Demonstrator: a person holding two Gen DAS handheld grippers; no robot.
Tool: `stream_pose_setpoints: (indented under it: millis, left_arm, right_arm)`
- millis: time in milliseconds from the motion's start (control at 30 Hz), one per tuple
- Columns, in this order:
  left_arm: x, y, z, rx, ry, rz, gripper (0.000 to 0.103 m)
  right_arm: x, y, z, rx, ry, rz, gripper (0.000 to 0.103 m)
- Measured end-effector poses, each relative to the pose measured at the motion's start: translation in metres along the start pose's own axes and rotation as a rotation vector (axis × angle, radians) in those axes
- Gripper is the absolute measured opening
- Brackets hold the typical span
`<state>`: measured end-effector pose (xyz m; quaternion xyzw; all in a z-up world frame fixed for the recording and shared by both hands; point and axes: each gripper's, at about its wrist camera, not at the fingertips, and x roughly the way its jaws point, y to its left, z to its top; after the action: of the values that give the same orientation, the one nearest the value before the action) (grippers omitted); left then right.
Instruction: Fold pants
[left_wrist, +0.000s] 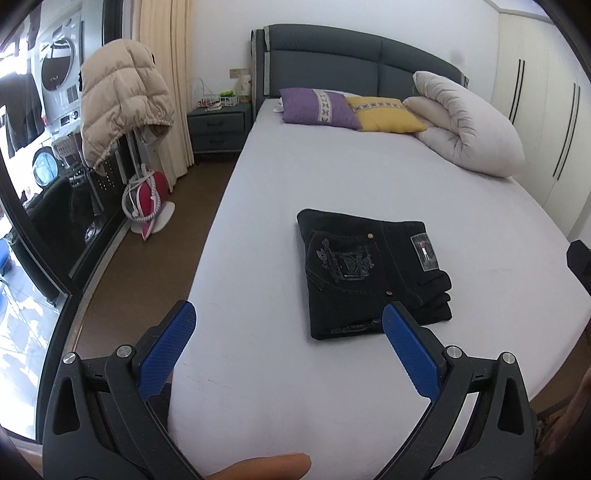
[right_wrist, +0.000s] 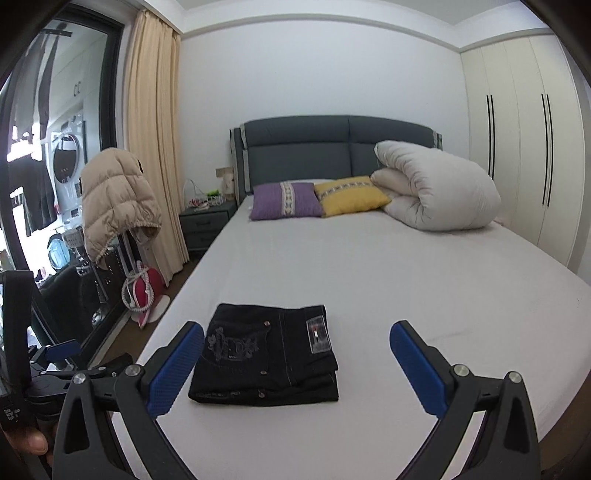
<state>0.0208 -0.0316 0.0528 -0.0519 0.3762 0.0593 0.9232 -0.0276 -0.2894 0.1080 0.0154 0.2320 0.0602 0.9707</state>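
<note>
The black pants (left_wrist: 373, 273) lie on the grey bed sheet (left_wrist: 295, 177) near the foot of the bed, folded into a compact, nearly square packet — several layers show at its right edge. On top are an embroidered back pocket and a small rectangular label. The left gripper (left_wrist: 290, 345) and the right gripper (right_wrist: 297, 362) both stand wide apart and hold nothing; neither touches the pants.

Left gripper (left_wrist: 289, 325) fingers spread wide; right gripper (right_wrist: 296, 341) likewise, both empty
</note>
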Motion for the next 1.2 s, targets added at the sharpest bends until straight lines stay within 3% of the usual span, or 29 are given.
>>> stream_pose_setpoints:
  millis: [567, 1200]
  left_arm:
    - [0.027, -0.002, -0.004, 0.0, 0.031, -0.007, 0.103]
    - [0.031, -0.003, -0.006, -0.002, 0.039, -0.012, 0.103]
  right_arm:
    - [0.026, -0.007, -0.013, 0.019, 0.137, -0.019, 0.103]
    - [0.027, -0.007, -0.017, 0.021, 0.159, -0.016, 0.103]
